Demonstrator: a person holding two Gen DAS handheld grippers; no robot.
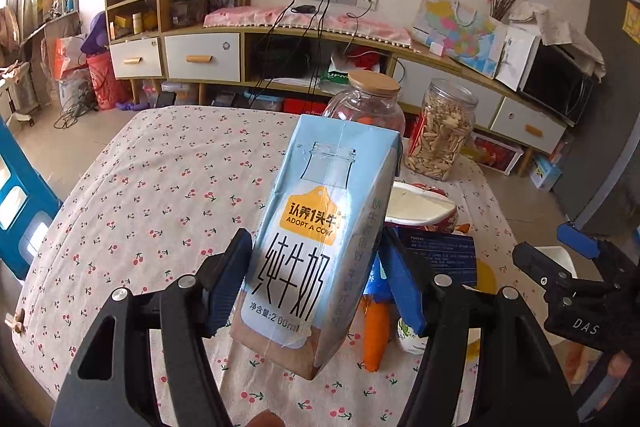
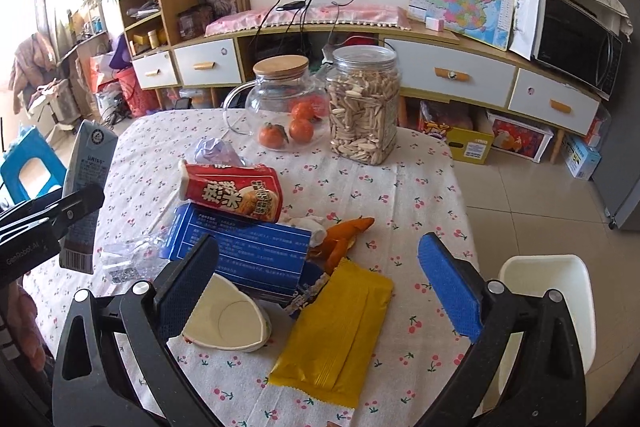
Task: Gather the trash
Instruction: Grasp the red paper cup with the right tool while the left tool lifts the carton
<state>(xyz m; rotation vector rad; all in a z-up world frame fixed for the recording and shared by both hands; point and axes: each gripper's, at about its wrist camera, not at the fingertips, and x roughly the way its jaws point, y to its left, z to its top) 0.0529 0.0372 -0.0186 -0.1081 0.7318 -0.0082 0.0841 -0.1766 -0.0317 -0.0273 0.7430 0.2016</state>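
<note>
clearly "adopt a cow" reads on the milk carton (image 1: 316, 247) the left tool (image 1: 316, 283) clamps.

Trash on a table with cherry-print cloth (image 2: 360, 183)

The right gripper (image 2: 316, 291) stands open above a yellow wrapper (image 2: 336, 327) and a flattened paper cup (image 2: 228, 323). Behind them lie a blue box (image 2: 244, 251), a red package (image 2: 236, 195) and orange peel (image 2: 348, 231). At the left edge, the left gripper (image 2: 60, 215) holds a milk carton (image 2: 86, 195). A white bin (image 2: 548, 307) stands at the right.
</note>
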